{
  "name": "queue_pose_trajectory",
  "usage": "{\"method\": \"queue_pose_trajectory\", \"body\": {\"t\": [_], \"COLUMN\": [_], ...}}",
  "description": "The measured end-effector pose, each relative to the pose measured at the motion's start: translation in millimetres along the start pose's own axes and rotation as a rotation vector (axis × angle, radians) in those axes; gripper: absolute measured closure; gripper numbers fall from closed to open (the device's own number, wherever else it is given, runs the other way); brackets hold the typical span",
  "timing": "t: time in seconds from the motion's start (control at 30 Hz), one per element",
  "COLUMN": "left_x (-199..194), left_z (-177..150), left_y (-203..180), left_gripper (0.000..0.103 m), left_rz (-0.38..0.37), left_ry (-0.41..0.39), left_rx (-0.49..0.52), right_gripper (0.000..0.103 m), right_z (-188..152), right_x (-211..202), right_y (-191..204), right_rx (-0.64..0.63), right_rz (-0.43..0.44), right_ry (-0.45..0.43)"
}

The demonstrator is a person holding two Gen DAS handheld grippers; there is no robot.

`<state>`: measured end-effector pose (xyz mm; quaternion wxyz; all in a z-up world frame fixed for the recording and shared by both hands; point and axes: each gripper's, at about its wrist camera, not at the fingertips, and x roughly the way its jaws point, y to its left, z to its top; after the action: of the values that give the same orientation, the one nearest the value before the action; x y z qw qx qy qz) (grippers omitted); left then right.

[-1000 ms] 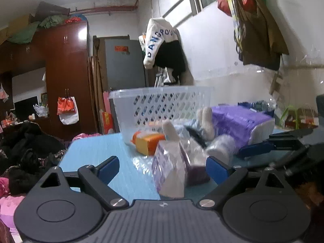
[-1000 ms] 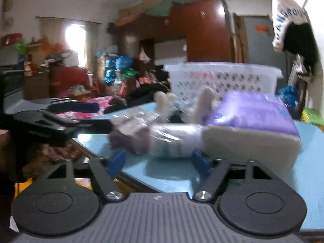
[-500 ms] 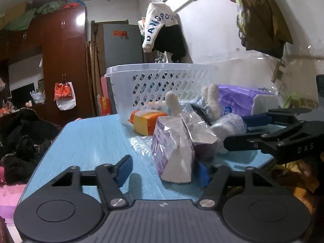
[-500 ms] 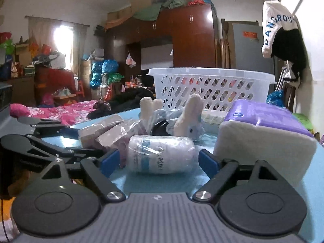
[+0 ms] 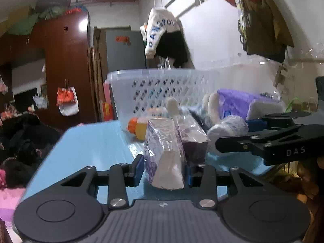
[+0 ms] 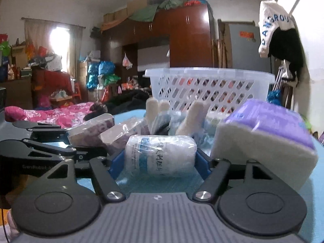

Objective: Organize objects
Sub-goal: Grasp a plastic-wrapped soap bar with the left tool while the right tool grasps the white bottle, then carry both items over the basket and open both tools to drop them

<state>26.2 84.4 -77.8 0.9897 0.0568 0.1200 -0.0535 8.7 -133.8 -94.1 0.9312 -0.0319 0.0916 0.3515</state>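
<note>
A white perforated basket (image 5: 162, 89) stands at the back of the blue table (image 5: 91, 141); it also shows in the right wrist view (image 6: 210, 87). My left gripper (image 5: 165, 171) is shut on a purple-and-white wrapped pack (image 5: 164, 156). My right gripper (image 6: 160, 162) is shut on a white wrapped roll (image 6: 160, 156); that roll also shows in the left wrist view (image 5: 226, 129). A second wrapped purple pack (image 5: 192, 137) lies just behind the held one.
A large purple tissue pack (image 6: 269, 137) lies right of the roll. A plush toy with white ears (image 6: 182, 119) and an orange-yellow box (image 5: 137, 127) lie before the basket. A bed and piled clothes (image 6: 56, 113) lie beyond the table's left edge.
Both grippers moved forward and closed: the left onto the purple-and-white pack, the right onto the white roll.
</note>
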Motion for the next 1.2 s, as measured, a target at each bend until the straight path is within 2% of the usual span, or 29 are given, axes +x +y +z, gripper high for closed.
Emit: {"method": "queue_pose_trajectory", "body": {"t": [0.2,0.5,0.63,0.77,0.83,1.0,1.1,1.2], "left_x": [-15,-17,-16,-9,-6,18,55,97], "left_z": [14,20,27,43,57,115,155,178], "left_y": [11,23,24,22,21,24,22,21], "left_gripper": [0.06,0.06,0.06,0.06,0.06,0.06,0.06,0.06], "left_rz": [0.04,0.093,0.088,0.046,0.028,-0.025,-0.05,-0.03], "left_ry": [-0.067,-0.09,-0.1,-0.116,-0.135,-0.163,-0.121,-0.041], "left_rx": [-0.021,-0.047,-0.052,-0.055,-0.049,-0.044,-0.035,-0.027], "right_gripper": [0.029,0.029,0.029,0.029,0.029,0.029,0.029,0.029], "right_z": [12,28,38,59,75,123,146,156], "right_x": [-22,-31,-32,-26,-21,12,45,86], "right_y": [2,-18,-29,-44,-52,-68,-80,-93], "right_rx": [-0.008,0.034,0.047,0.049,0.038,-0.025,-0.041,-0.022], "right_rz": [0.03,0.017,0.012,0.003,-0.003,-0.044,-0.077,-0.127], "right_ry": [-0.092,-0.124,-0.126,-0.116,-0.116,-0.102,-0.06,0.033]}}
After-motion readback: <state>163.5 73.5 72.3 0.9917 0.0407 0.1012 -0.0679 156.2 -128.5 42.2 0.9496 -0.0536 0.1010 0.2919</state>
